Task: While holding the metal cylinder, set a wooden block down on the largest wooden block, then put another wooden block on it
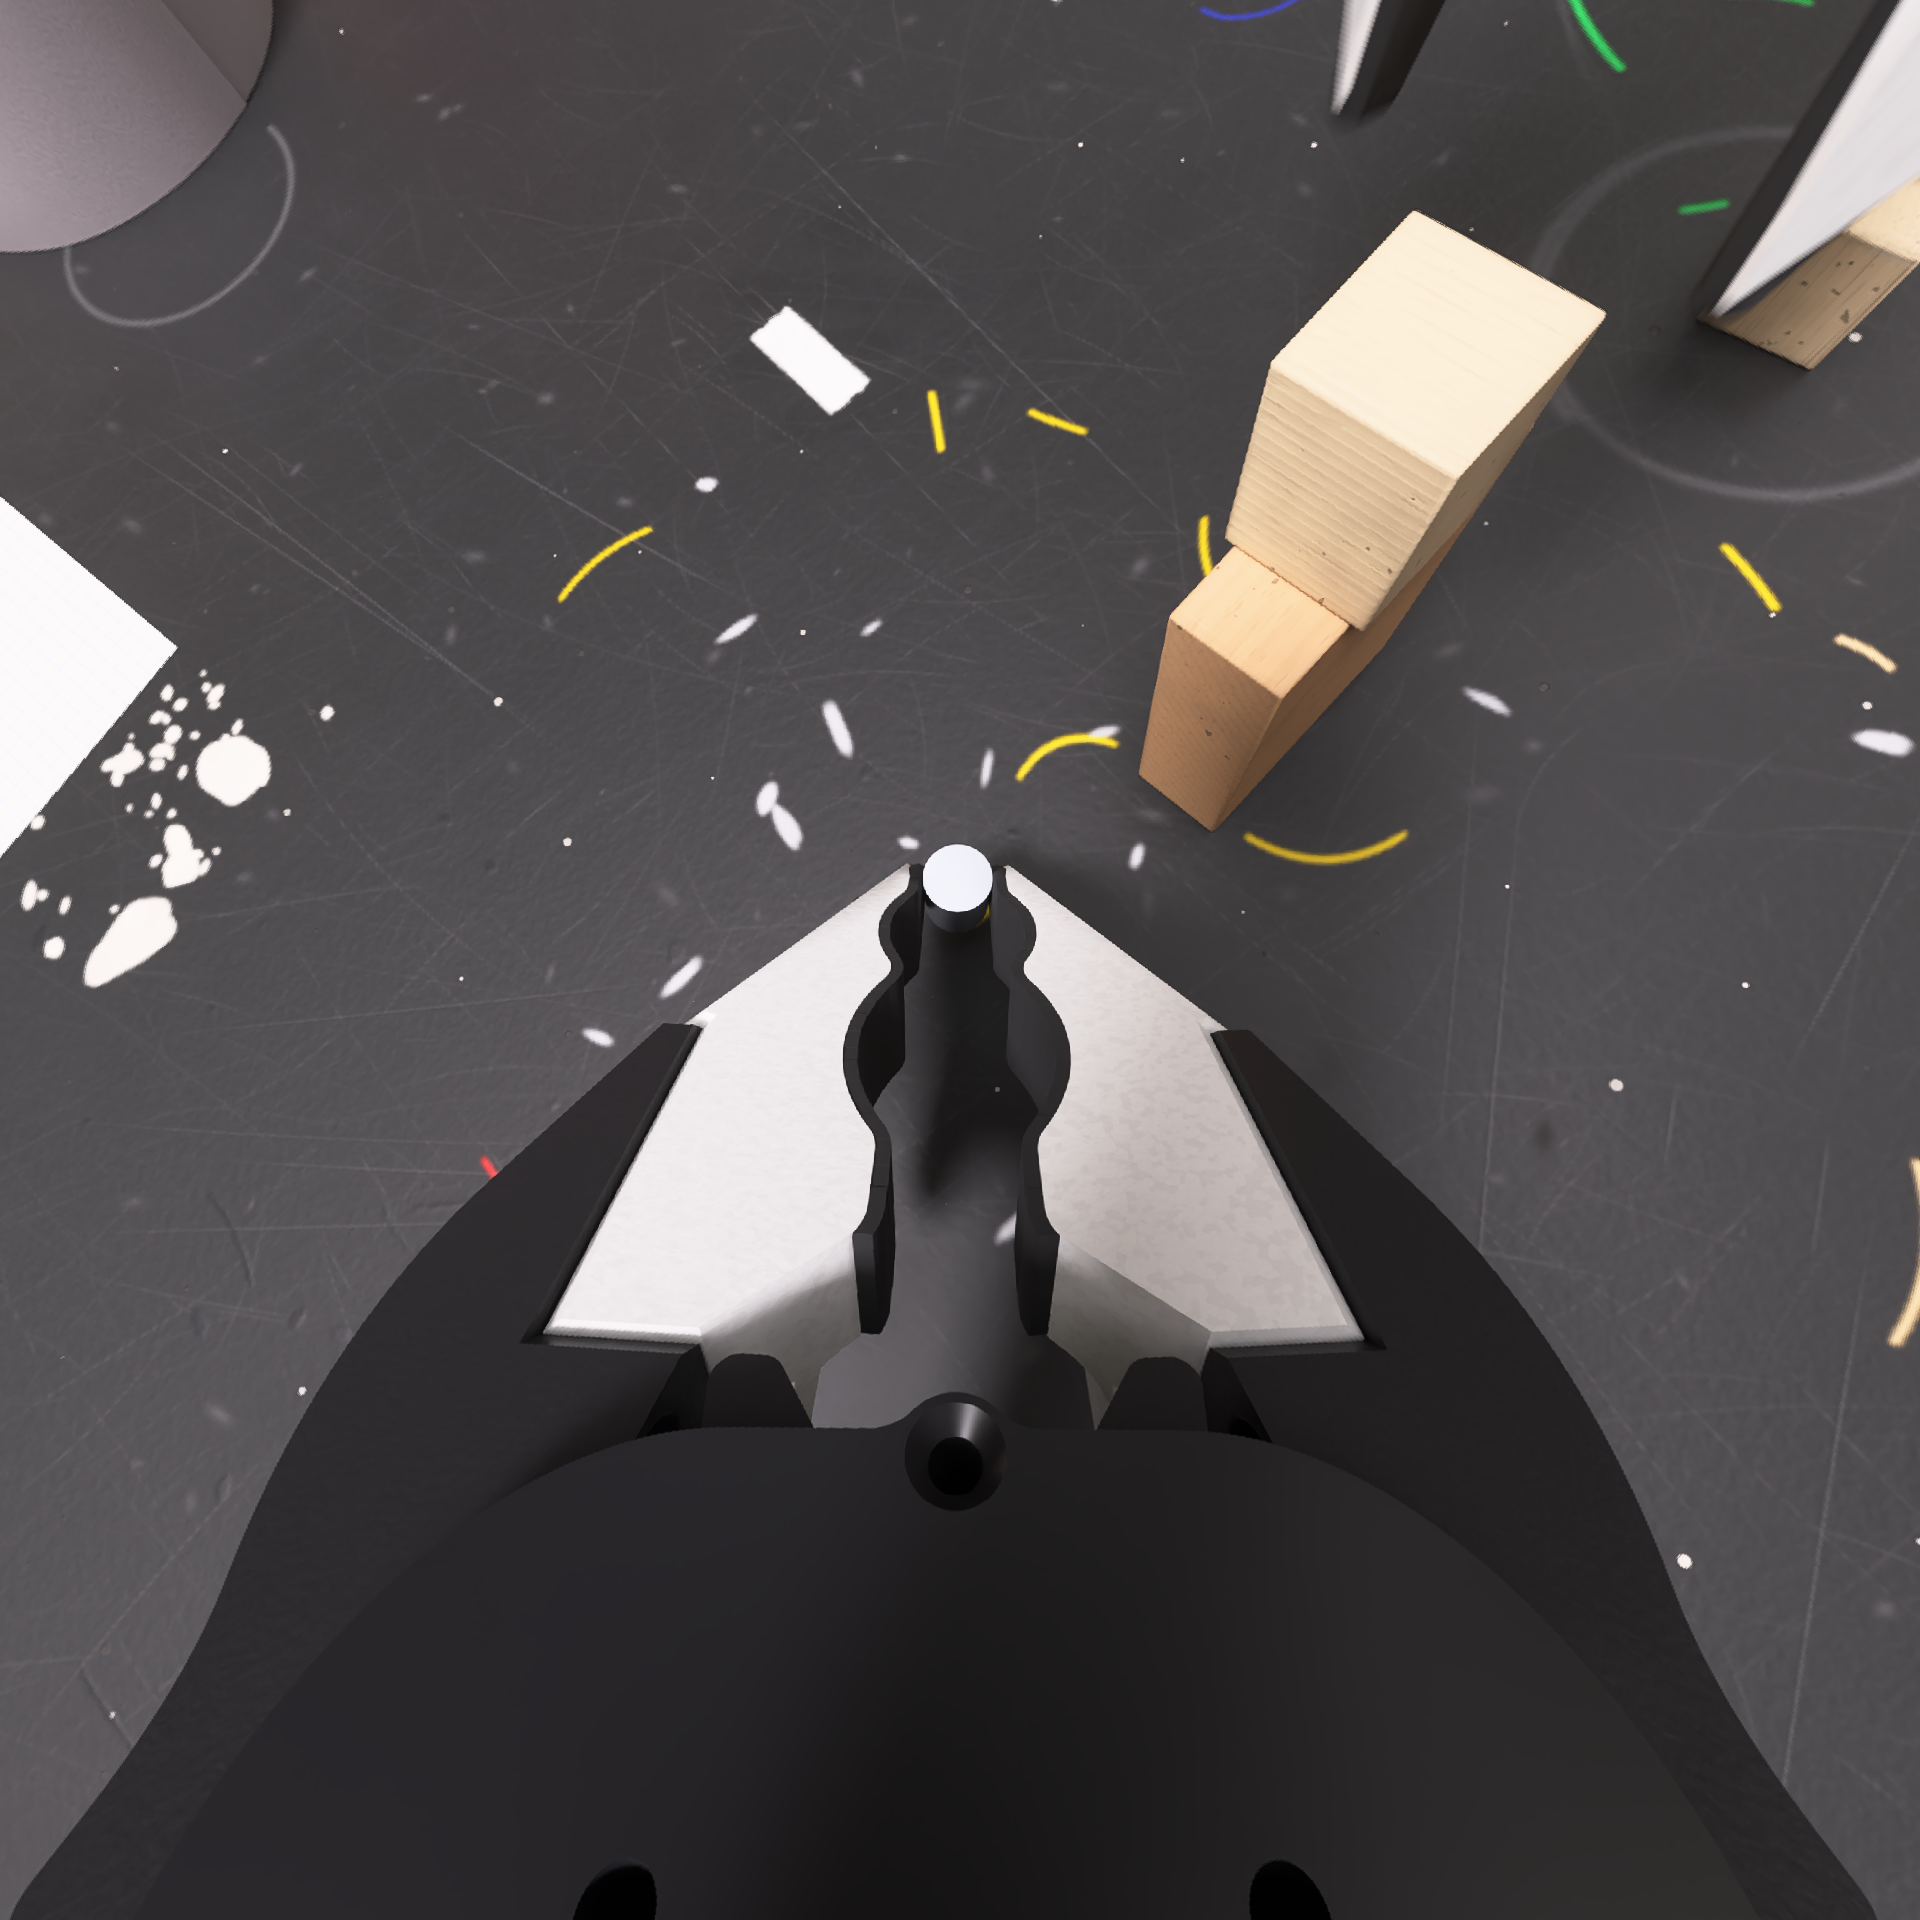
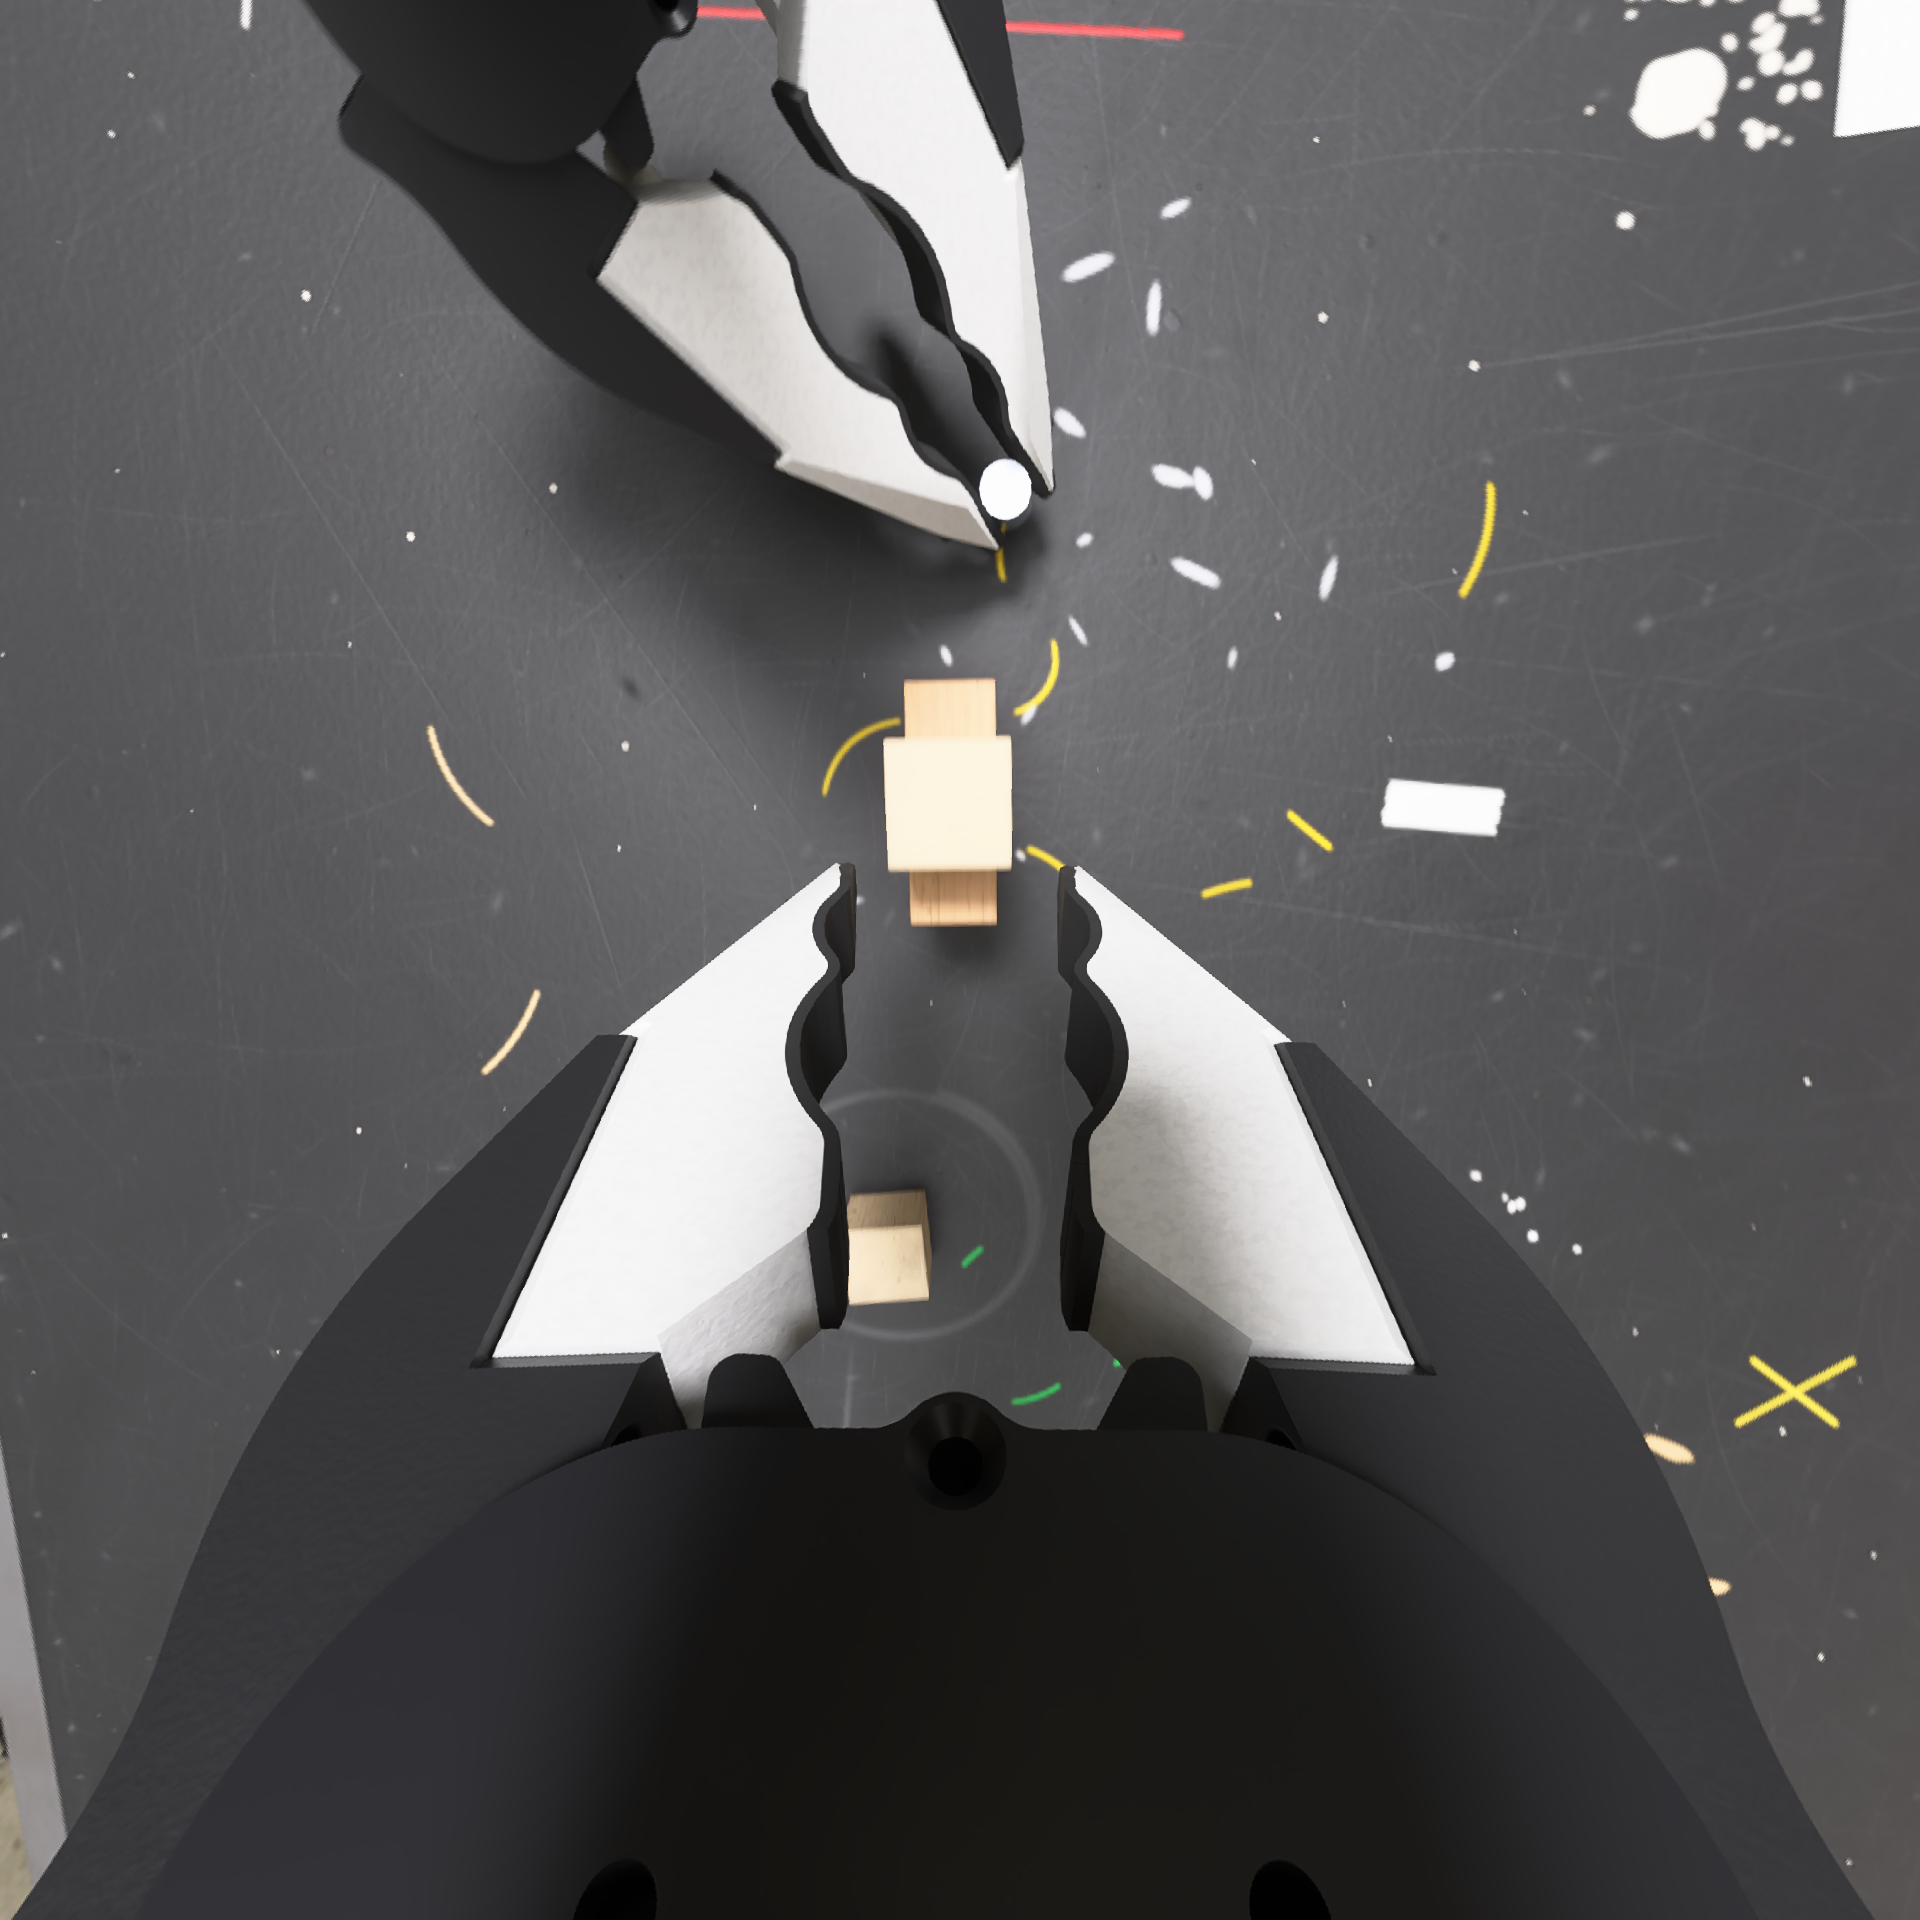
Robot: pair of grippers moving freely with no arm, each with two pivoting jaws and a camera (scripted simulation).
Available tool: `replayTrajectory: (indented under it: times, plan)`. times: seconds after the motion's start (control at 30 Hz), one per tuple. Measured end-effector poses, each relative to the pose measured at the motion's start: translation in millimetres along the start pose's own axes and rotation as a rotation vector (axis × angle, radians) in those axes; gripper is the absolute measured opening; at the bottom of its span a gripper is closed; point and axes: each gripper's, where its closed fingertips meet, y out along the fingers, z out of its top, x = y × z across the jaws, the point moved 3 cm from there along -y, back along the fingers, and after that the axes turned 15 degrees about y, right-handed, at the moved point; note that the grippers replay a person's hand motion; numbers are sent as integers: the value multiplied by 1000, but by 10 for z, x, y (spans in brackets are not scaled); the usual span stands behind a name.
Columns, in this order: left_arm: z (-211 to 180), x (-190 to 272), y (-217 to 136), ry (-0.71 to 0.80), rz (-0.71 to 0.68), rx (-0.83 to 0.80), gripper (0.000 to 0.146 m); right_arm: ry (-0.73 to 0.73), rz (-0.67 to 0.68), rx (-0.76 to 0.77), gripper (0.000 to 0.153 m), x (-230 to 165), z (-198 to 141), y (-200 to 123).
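Left claw (image 1: 957,883) is clamped on the metal cylinder (image 1: 957,878), well clear of any table edge. Right claw (image 2: 956,883) hangs spread and empty; the small loose block (image 2: 886,1245) lies directly beneath it, while the pale block (image 2: 947,800) already sits crosswise on the long block (image 2: 949,707) just ahead

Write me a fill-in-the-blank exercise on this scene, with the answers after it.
1. The left gripper is shut on the metal ____.
2. The pale wooden block rests on top of the darker, ____ wooden block.
3. The right gripper has its jaws ____ and holds nothing.
4. The small wooden block lies on the dark ____, seen between the right gripper's fingers.

Missing words: cylinder; longer; open; table
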Motion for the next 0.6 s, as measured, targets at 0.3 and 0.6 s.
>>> replayTrajectory:
  times: [0.3,0.6]
  plan:
    - [0,4,2,1,-1,-5,12,-74,9,-86,43,35,-1047,-59]
    - [1,-3,5,-11,-6,5,12,-74,30,-126,26,176,-1469,297]
